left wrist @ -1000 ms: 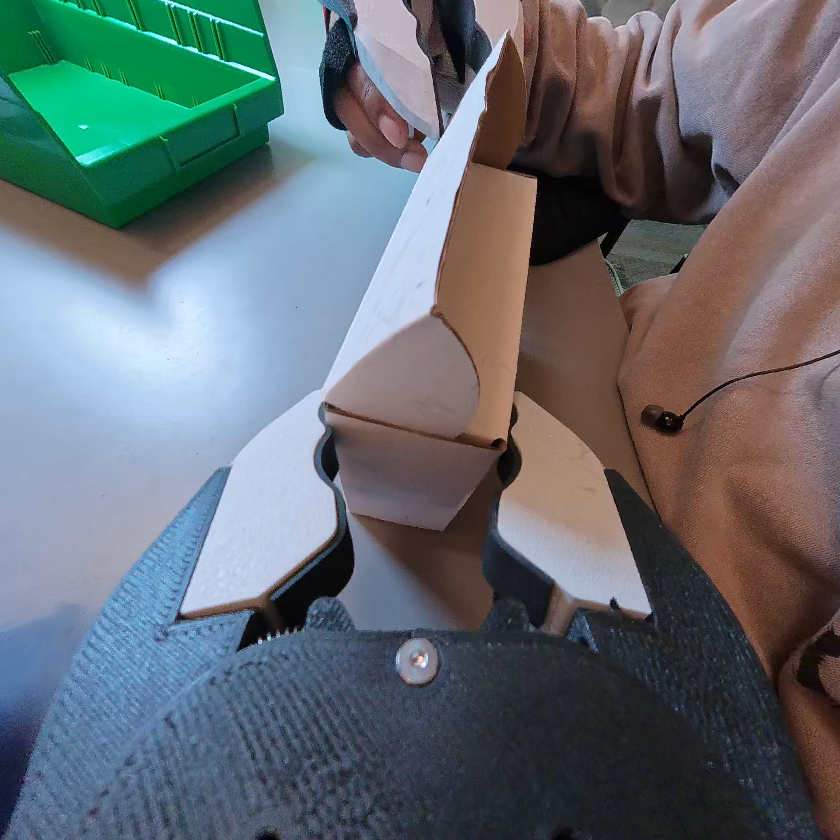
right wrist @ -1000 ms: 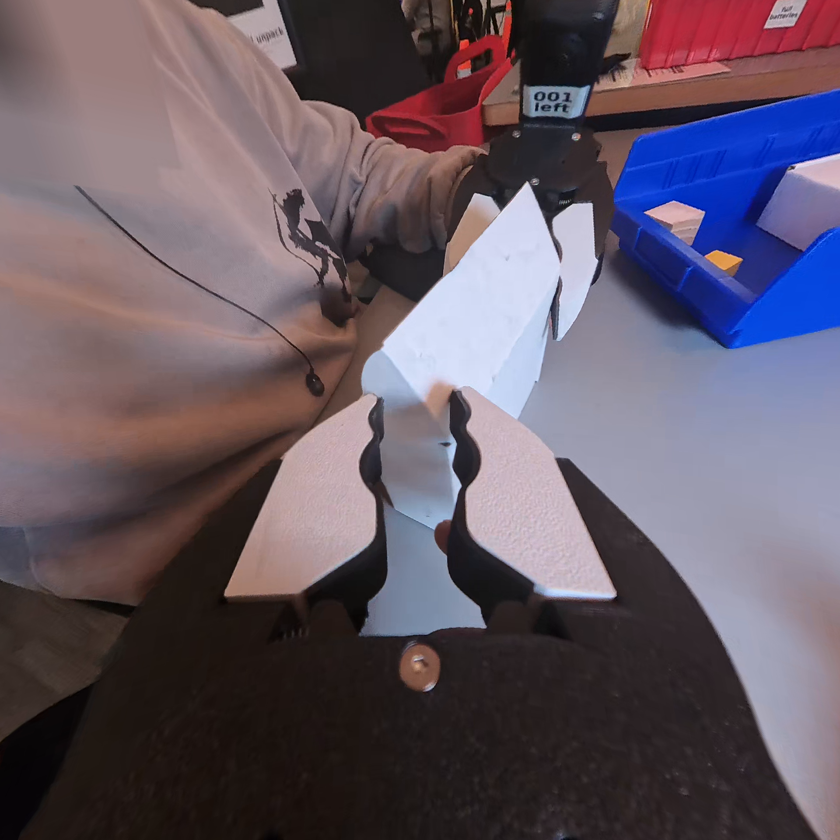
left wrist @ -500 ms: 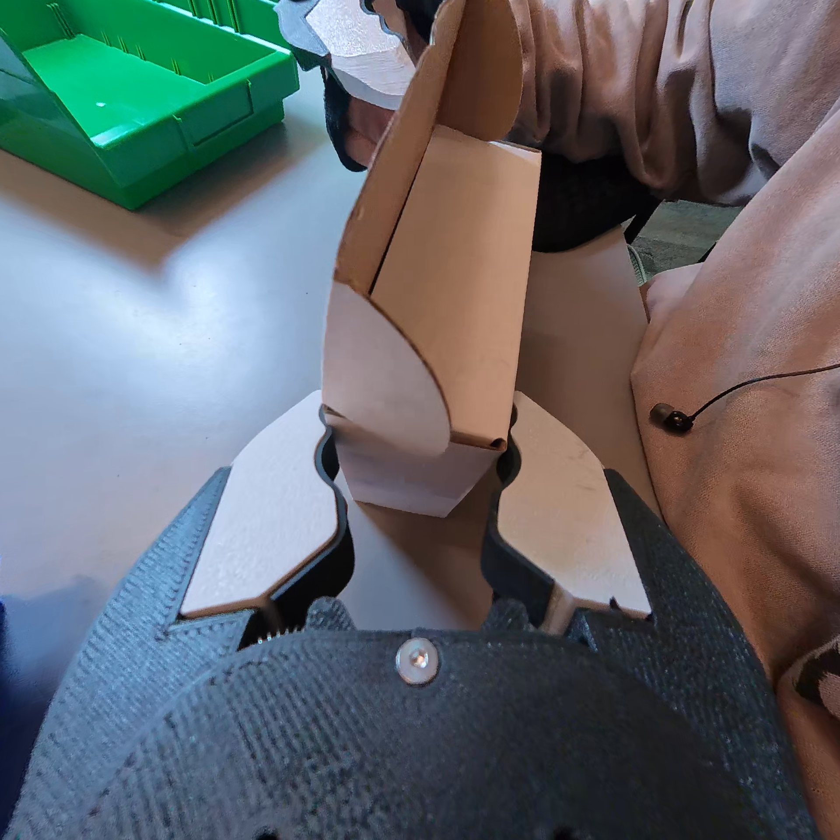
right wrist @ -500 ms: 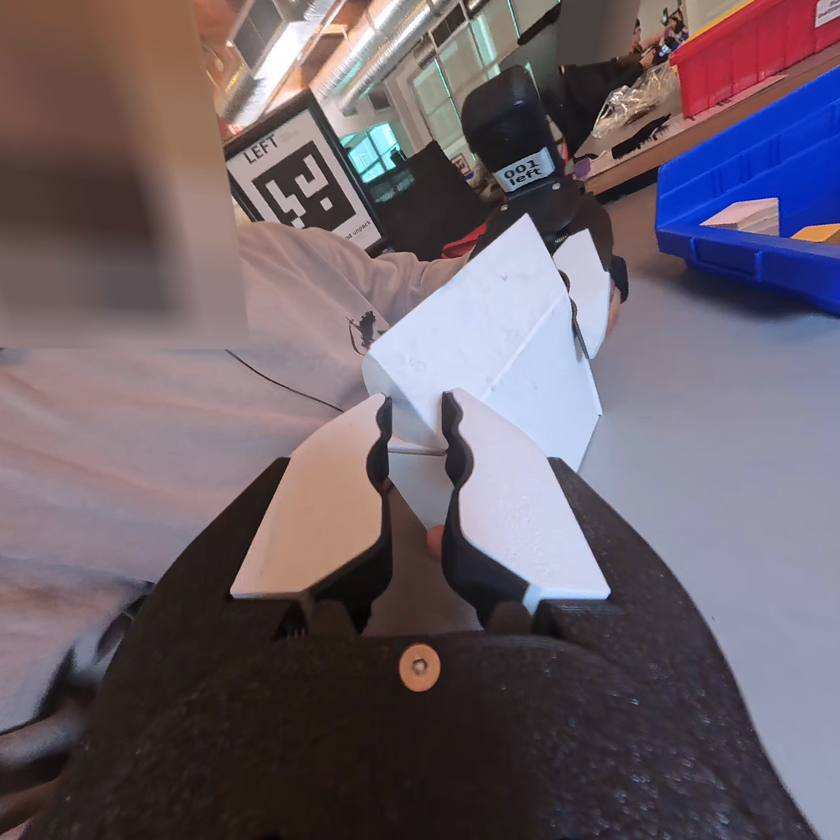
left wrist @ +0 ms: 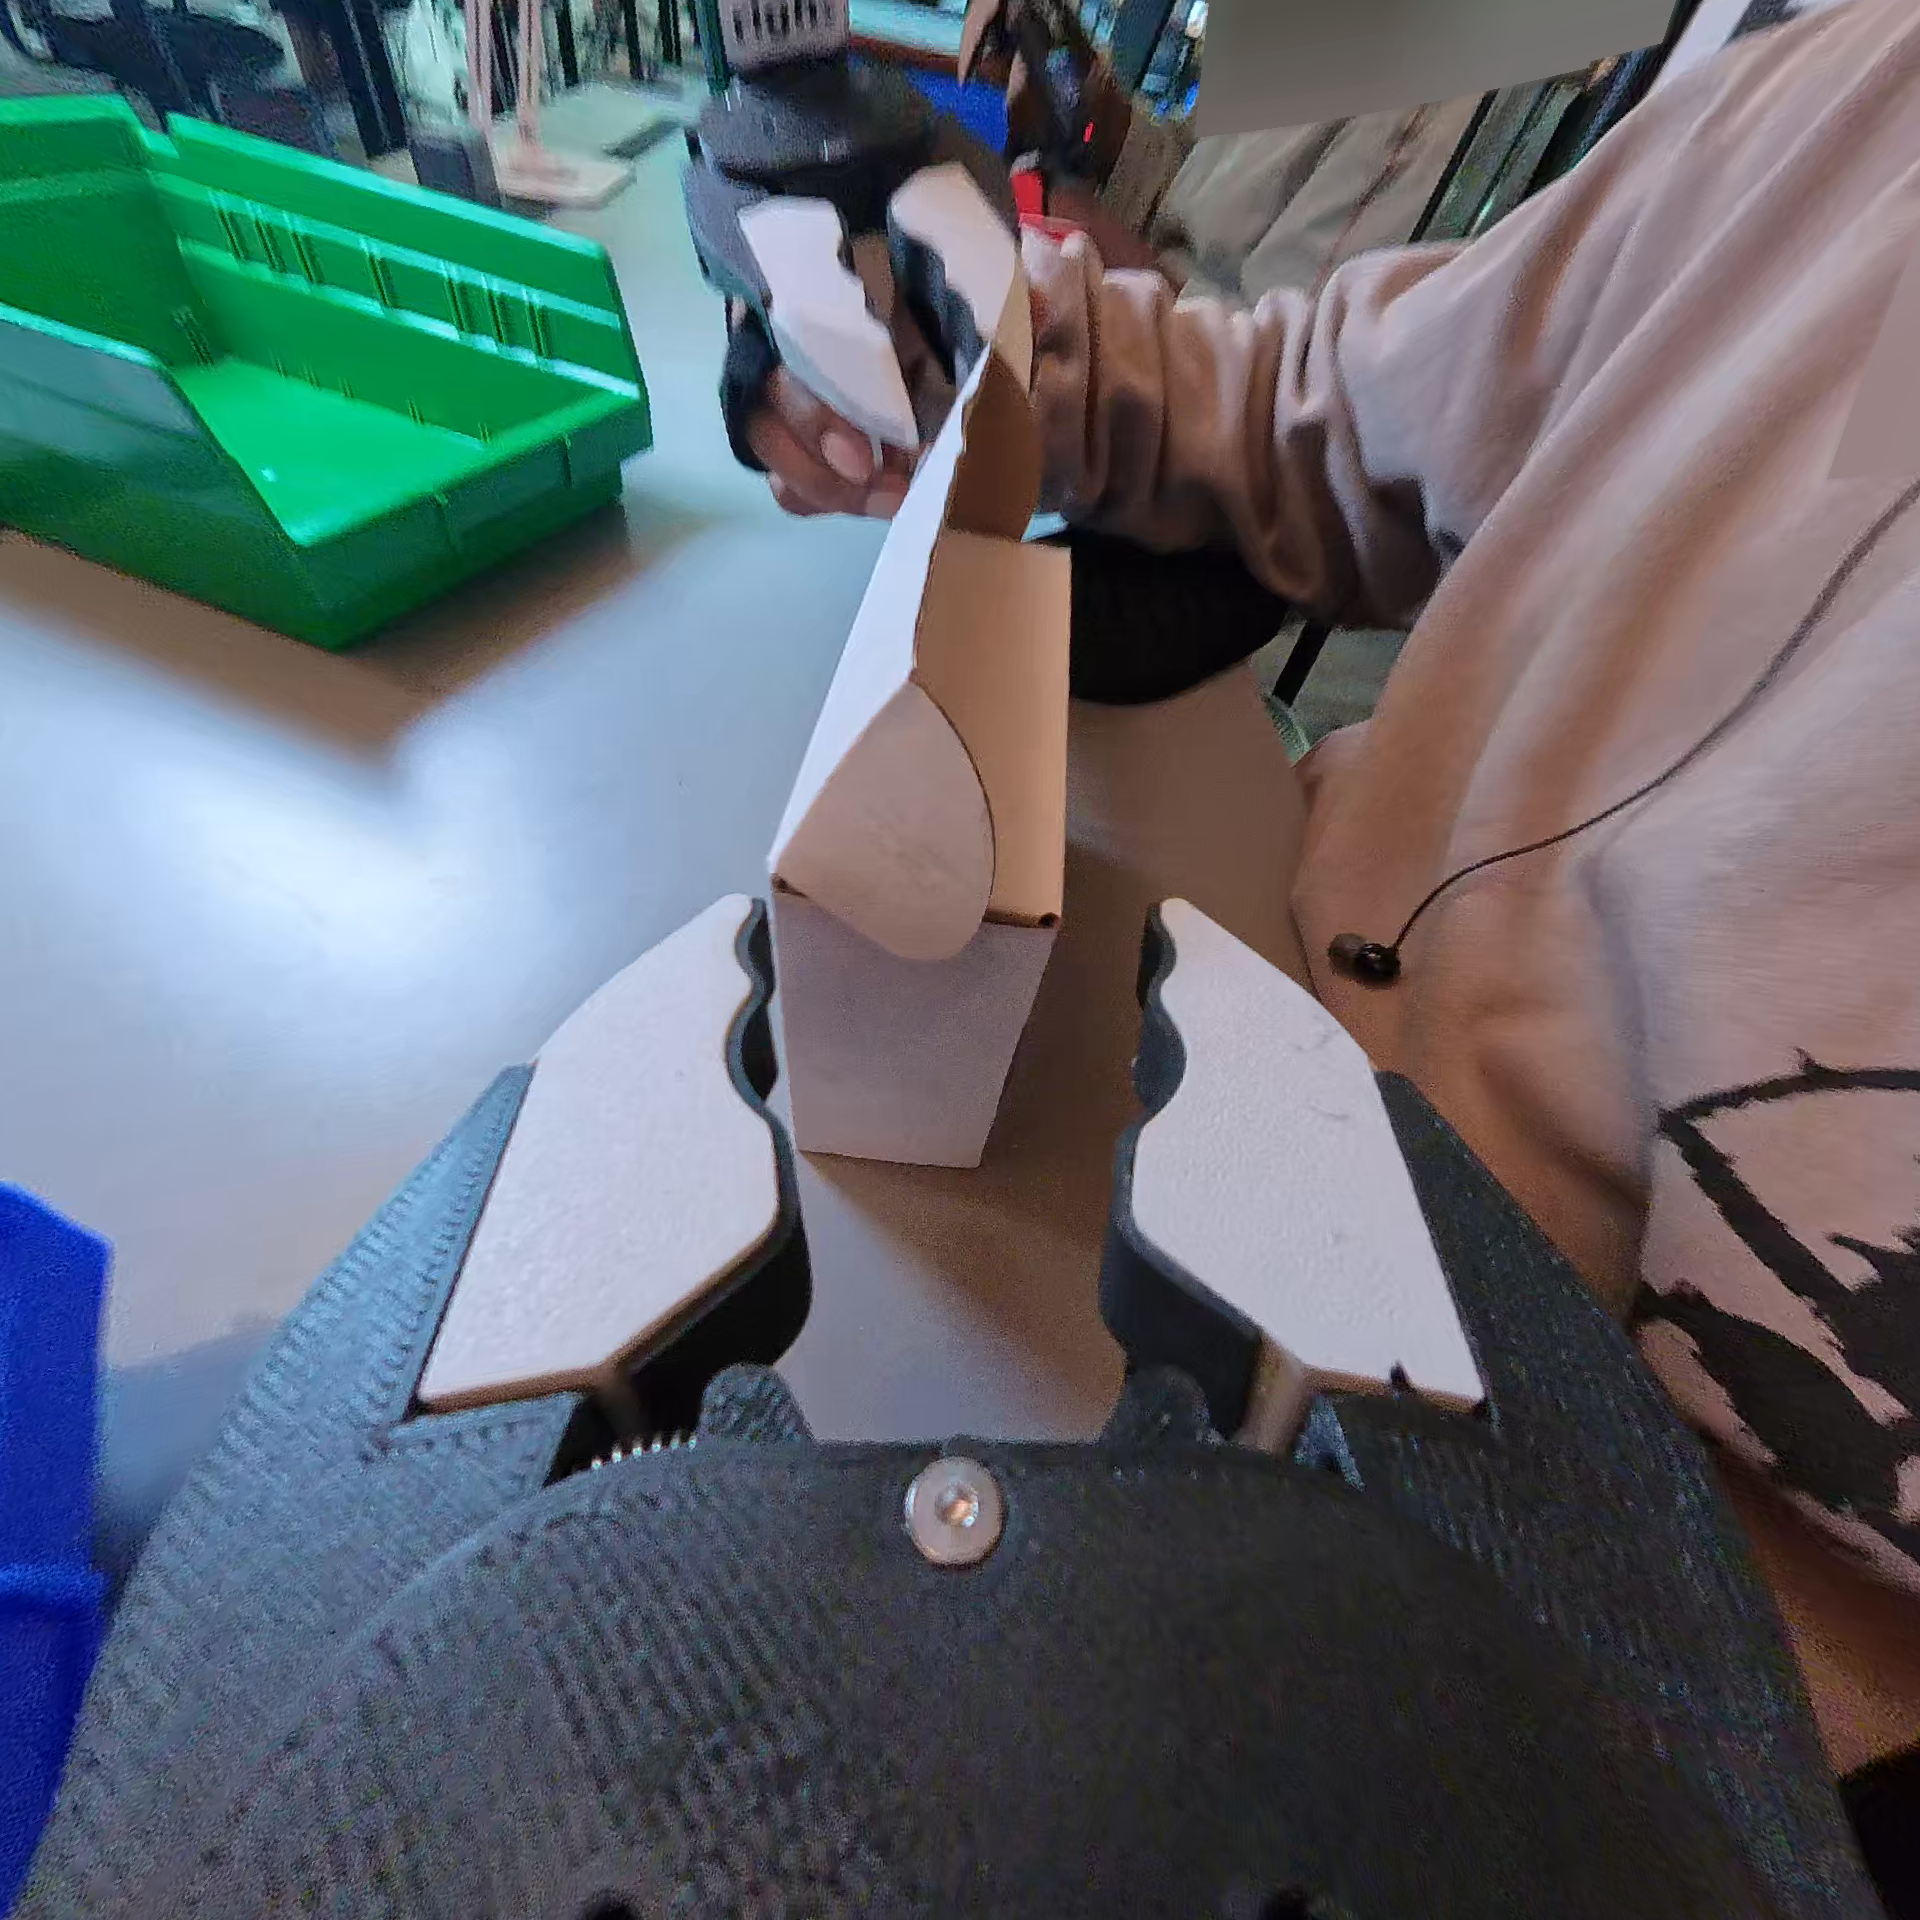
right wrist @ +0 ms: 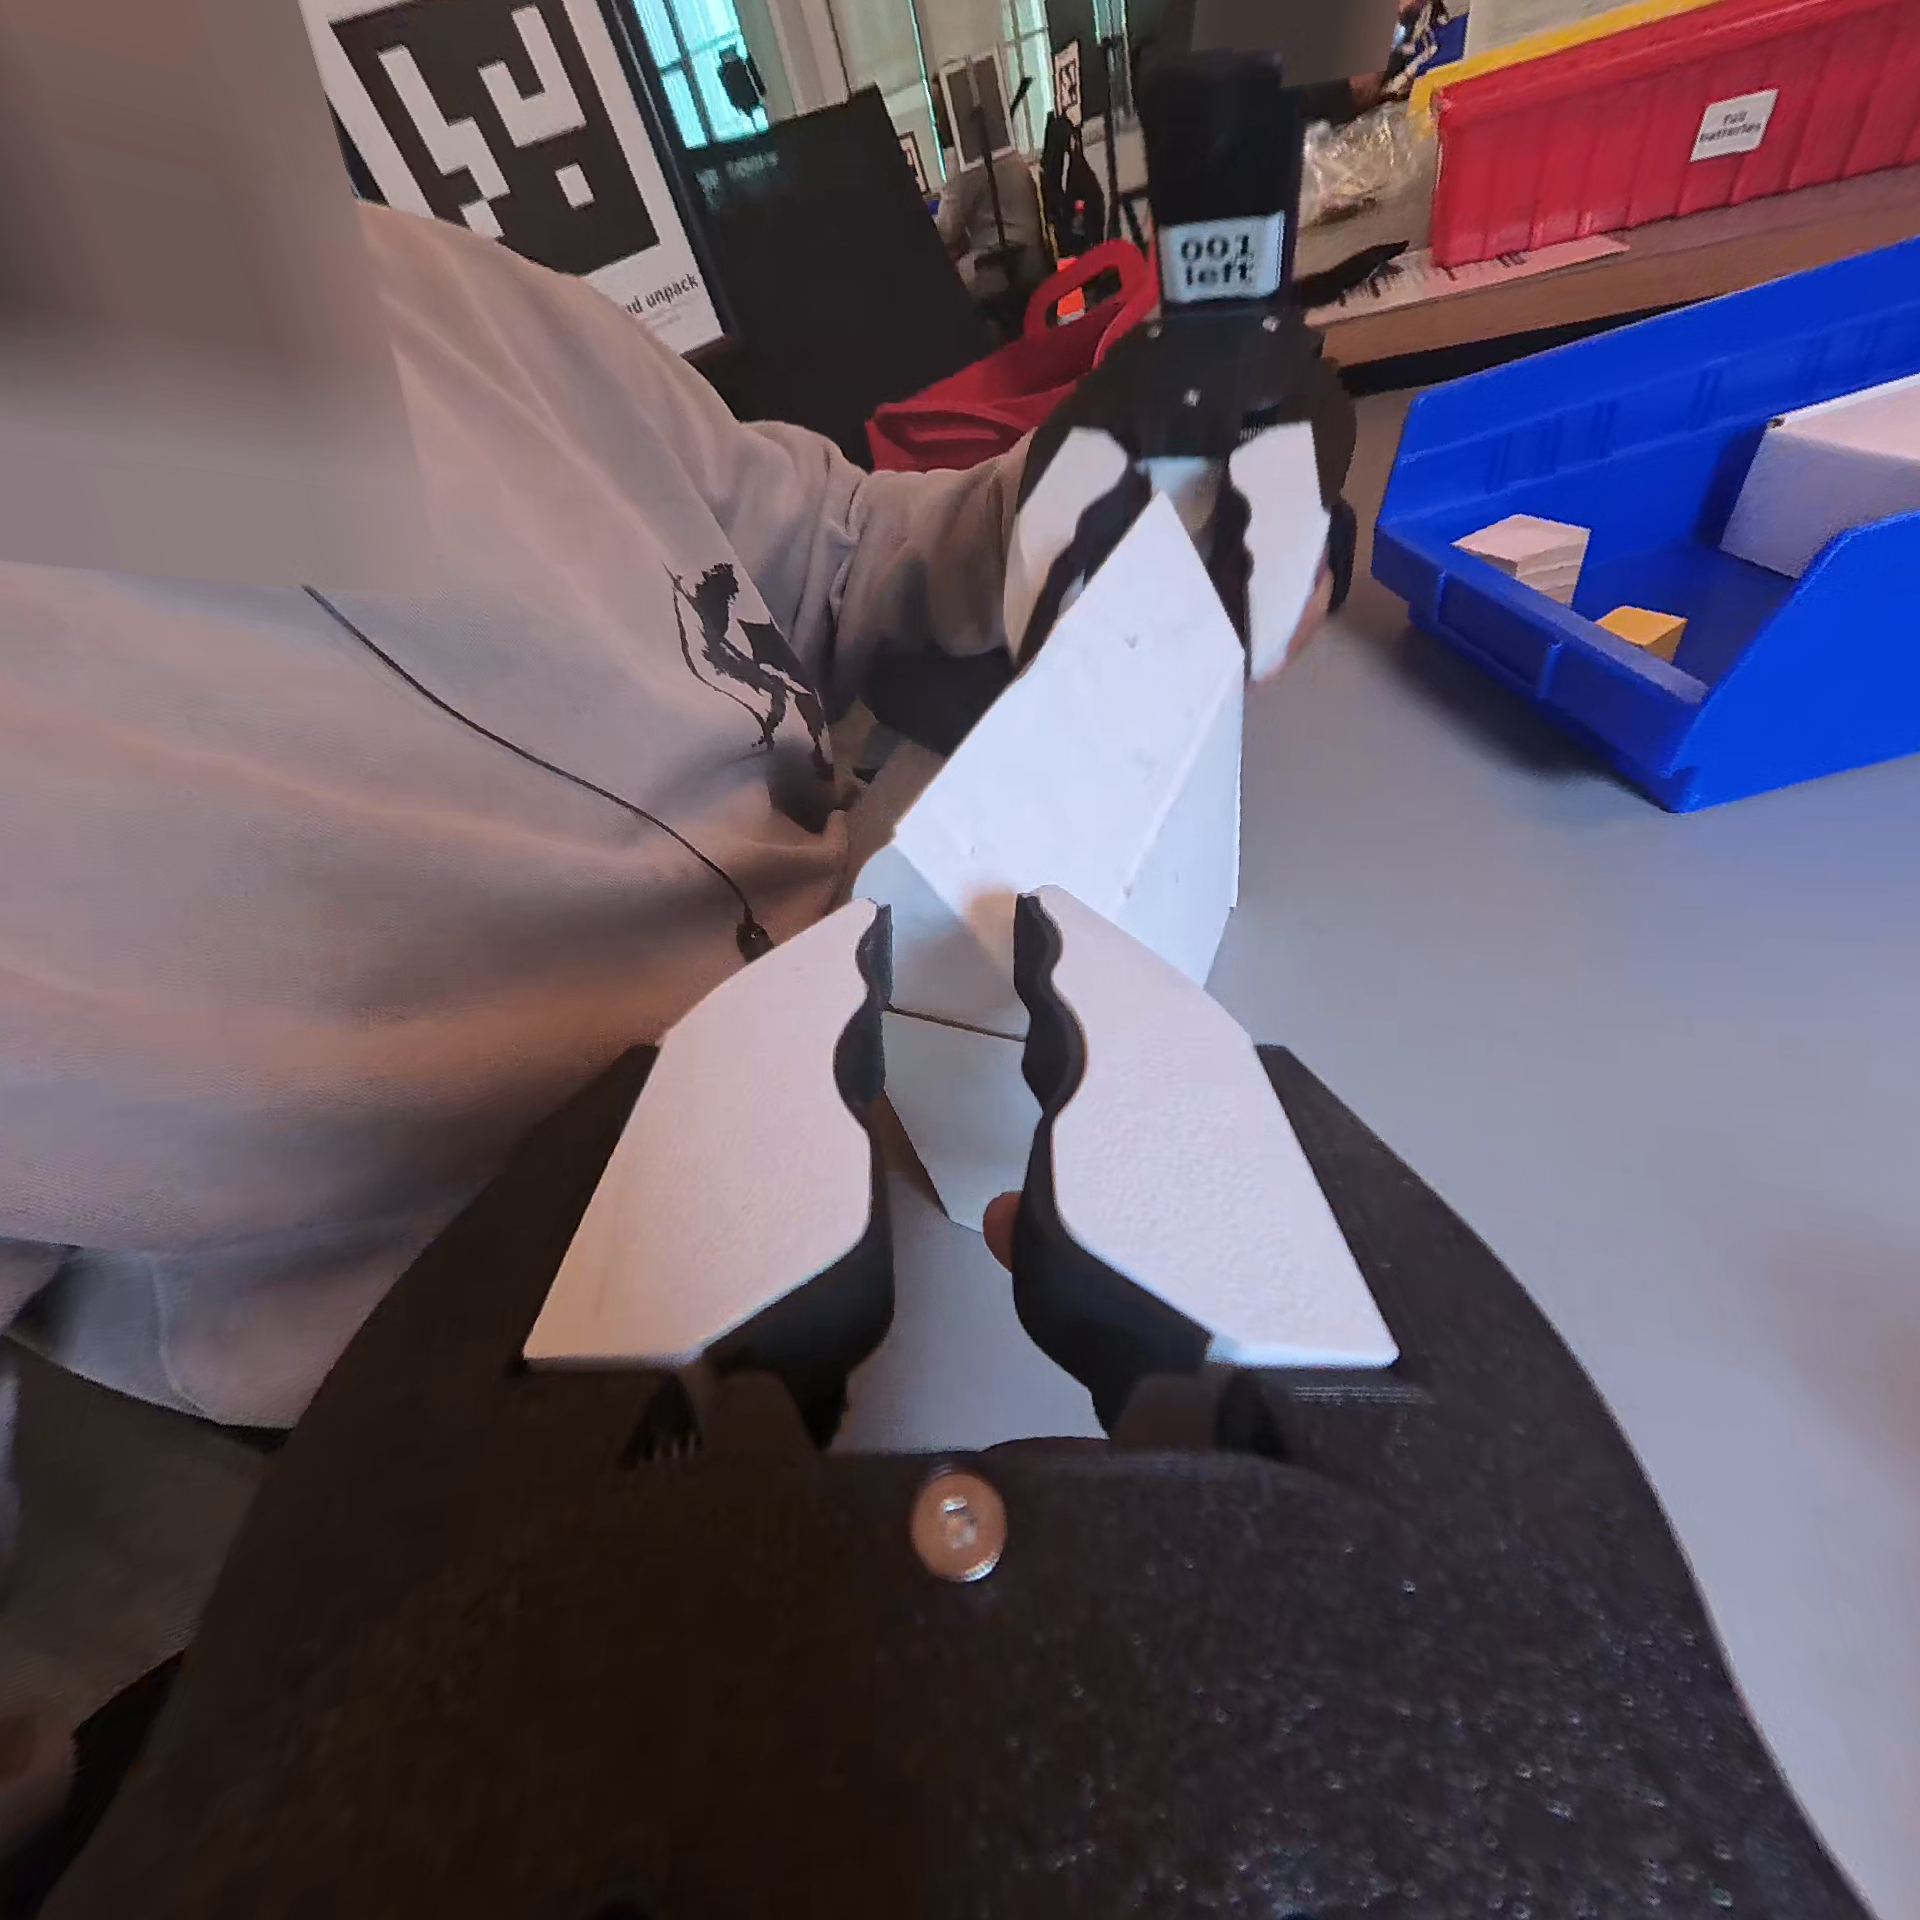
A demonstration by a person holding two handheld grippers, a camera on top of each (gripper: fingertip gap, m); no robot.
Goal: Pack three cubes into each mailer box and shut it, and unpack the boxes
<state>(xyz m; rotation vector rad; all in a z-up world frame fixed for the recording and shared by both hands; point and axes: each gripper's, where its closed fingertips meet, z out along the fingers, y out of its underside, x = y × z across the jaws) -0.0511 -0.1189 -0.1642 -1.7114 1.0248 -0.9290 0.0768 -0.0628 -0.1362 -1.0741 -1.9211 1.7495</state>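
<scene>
A white mailer box with a brown inside stands on the grey table, its lid tilted up a little. My left gripper is open, with its fingers on either side of the box's near end; the right finger is clear of it. The right gripper shows at the far end, at the raised lid edge. In the right wrist view my right gripper is shut on the lid flap of the box. The open left gripper shows at the far end. No cubes show inside the box.
A green bin stands at the back left of the table. A blue bin holds a pale block, a yellow cube and a white box. The person's torso is close beside the box. The left gripper's tips are roughly 15 cm from the right gripper's.
My left gripper has opened and let go of the box's end. The box has come down to stand on the table. My right gripper keeps hold of the lid flap.
</scene>
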